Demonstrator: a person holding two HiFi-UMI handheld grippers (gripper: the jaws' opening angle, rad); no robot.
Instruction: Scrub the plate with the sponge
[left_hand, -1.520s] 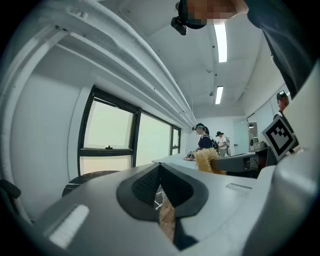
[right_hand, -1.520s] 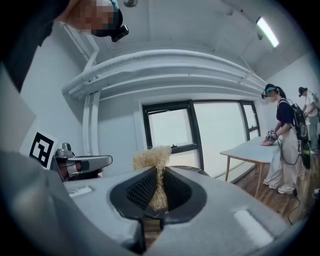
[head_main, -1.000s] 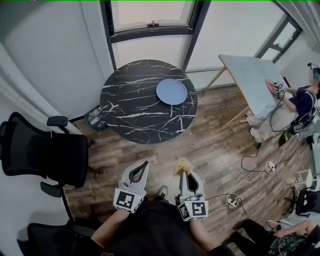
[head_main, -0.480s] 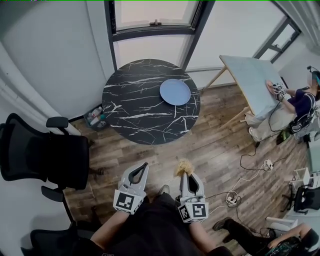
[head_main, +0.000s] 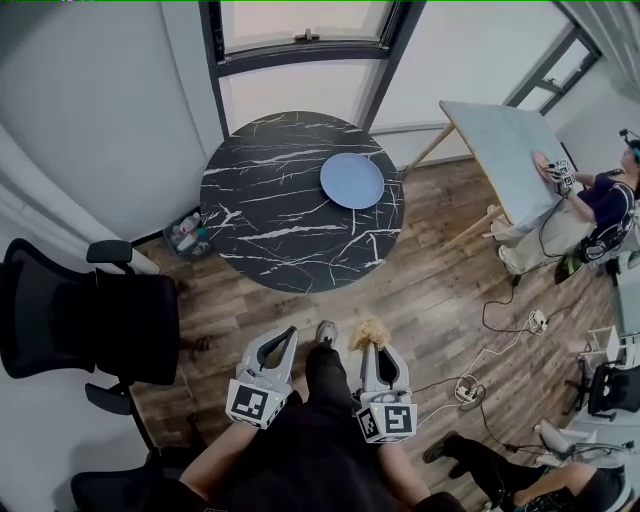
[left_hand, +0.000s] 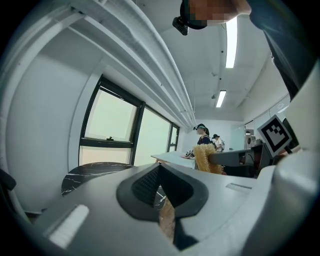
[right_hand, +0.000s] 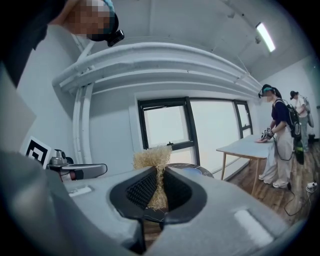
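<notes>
Our right gripper (head_main: 373, 346) pinches the sponge (head_main: 368, 333), a straw-coloured tuft of coarse fibres, by its lower end. In the right gripper view the pads squeeze it to a narrow waist, and the free end fans out beyond the tips. We judge it light, springy and rough, neither slippery nor fragile, so a firm pinch low down suits it and leaves the bushy end free to scrub. Its long axis runs along the gripper, and the bushy end points forward, toward the surface (head_main: 270, 215).

Our left gripper (head_main: 288, 333) is pressed together with nothing between its jaws.

The plate (head_main: 352, 181), pale blue and round, lies flat on the far right part of the round, black, marbled surface. It is well apart from both grippers, with wooden floor (head_main: 430, 290) between. We judge it stiff, smooth and breakable, and likely to slide under a sideways push. Being round, it has no long axis, and its face points up. The rim looks like the place for the left gripper to steady it.
</notes>
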